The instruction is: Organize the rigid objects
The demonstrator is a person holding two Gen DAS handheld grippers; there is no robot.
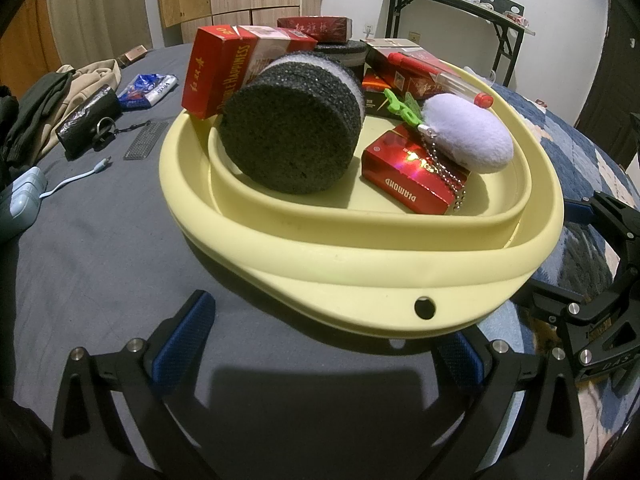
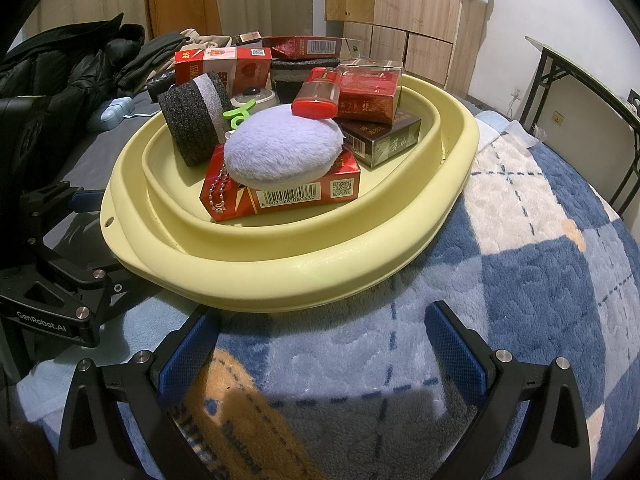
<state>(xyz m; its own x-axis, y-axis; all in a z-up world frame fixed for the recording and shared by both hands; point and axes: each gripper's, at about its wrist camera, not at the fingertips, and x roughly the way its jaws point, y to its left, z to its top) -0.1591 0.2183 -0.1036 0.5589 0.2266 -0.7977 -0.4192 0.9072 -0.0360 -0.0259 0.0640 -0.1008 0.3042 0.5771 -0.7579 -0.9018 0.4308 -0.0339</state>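
A pale yellow basin point(image 1: 360, 256) point(image 2: 280, 280) sits on the bed, piled with things. Inside are a black foam cylinder point(image 1: 288, 136) point(image 2: 192, 120), a lavender plush puff point(image 1: 468, 136) point(image 2: 280, 148) lying on a red cigarette box point(image 1: 412, 176) point(image 2: 288, 196), a Double Happiness box point(image 1: 218, 76) point(image 2: 224, 66), a green clip point(image 1: 400, 108), a red lighter point(image 2: 318, 94) and more packs point(image 2: 370, 92). My left gripper point(image 1: 320, 344) is open at the rim's holed tab. My right gripper point(image 2: 322, 348) is open just short of the basin's other side, holding nothing.
A grey sheet point(image 1: 100, 240) lies to the left with a black pouch with keyring point(image 1: 88, 120), a snack packet point(image 1: 148, 90), a cable point(image 1: 76, 178) and clothes point(image 1: 36, 120). A blue and white fleece blanket point(image 2: 520, 240) covers the right side. A folding table point(image 1: 460, 12) stands behind.
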